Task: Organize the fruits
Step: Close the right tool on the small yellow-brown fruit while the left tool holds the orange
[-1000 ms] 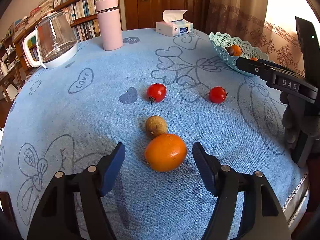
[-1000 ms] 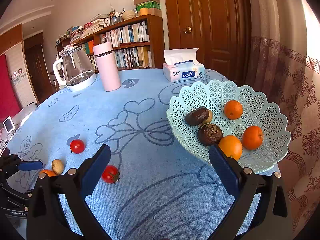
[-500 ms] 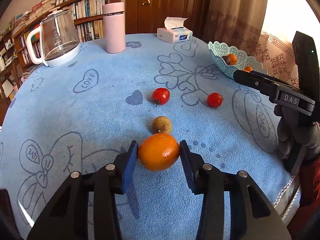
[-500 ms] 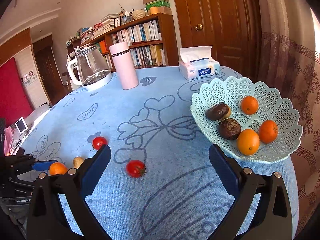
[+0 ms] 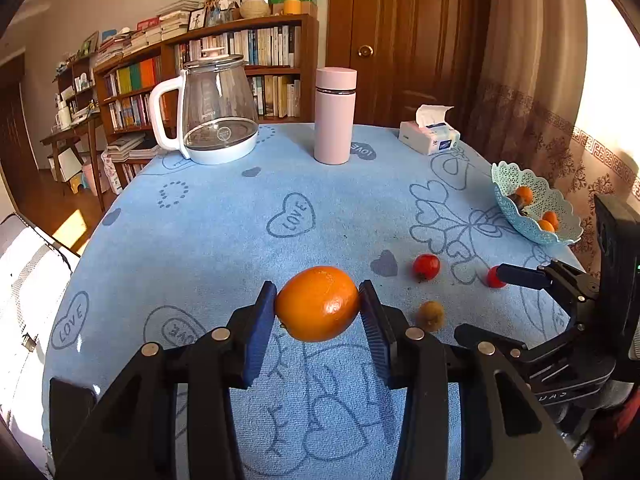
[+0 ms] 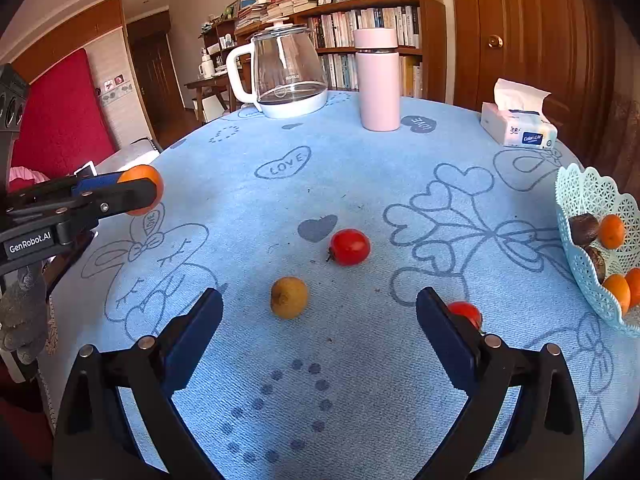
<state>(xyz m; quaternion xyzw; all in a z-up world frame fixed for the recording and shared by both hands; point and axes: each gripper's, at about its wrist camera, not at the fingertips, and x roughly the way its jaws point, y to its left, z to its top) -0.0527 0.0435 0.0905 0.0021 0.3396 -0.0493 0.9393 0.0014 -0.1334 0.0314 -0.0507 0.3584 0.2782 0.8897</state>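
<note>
From my feed I see a wooden bookshelf (image 5: 240, 76) against the far wall (image 5: 120, 4), packed with books, boxes stacked on top. Beside it stands a dark wooden door (image 5: 400, 40) with a brass knob; patterned curtains (image 5: 540, 100) hang to the right — strong daylight glows through them. A red panel (image 6: 60, 120) shows at the left, and wooden floor (image 5: 52, 216) lies sunlit below.

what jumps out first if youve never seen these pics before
The orange clamped in the left gripper, lifted clear of the blue tablecloth, grabs the eye first. Next, the right gripper hangs open over a small brown fruit, with two red tomatoes close by. At the table's right edge stands a pale lattice basket already holding fruit.
</note>
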